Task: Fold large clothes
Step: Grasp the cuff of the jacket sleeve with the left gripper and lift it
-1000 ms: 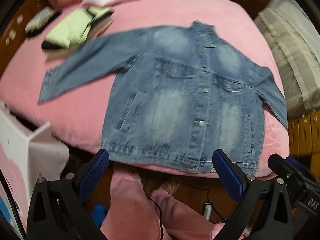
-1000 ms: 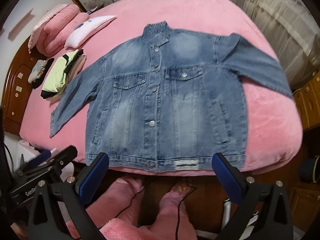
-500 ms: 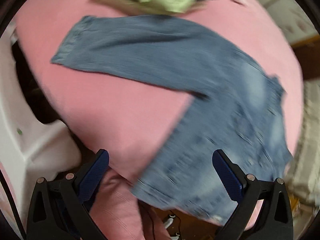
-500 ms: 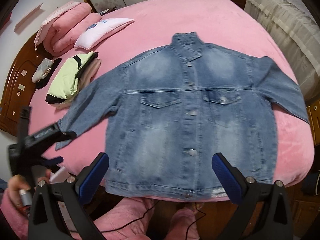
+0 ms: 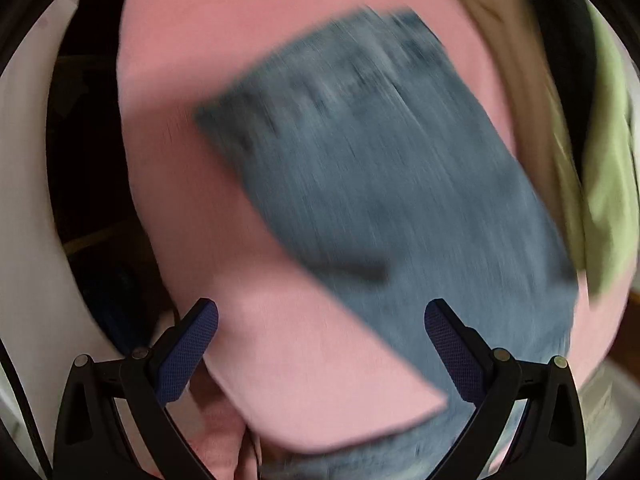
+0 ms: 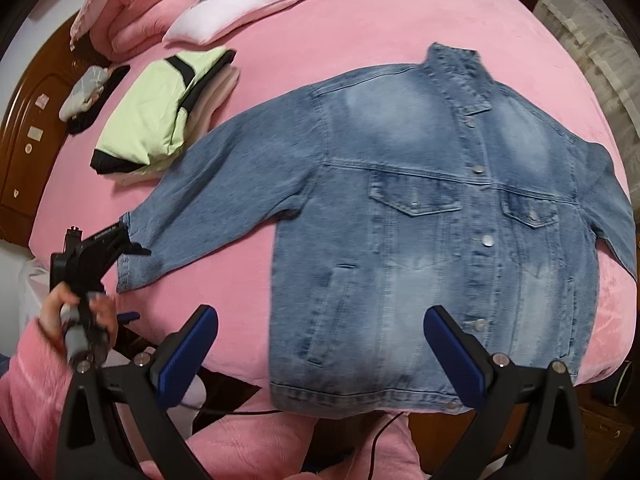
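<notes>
denim sleeve [image 5: 384, 184] motion-blurred, seams illegible

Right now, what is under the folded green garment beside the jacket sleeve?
Under the folded green garment lies a pale pink folded piece, its edges sticking out on the right and front, all on the pink bedcover. How many layers are in that stack is hidden by the garment.

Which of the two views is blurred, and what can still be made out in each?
Left wrist view: heavy motion blur; only the denim sleeve on the pink bed and the open left gripper read clearly. Right wrist view: sharp, showing the denim jacket buttons, with fisheye bending at the edges.
</notes>
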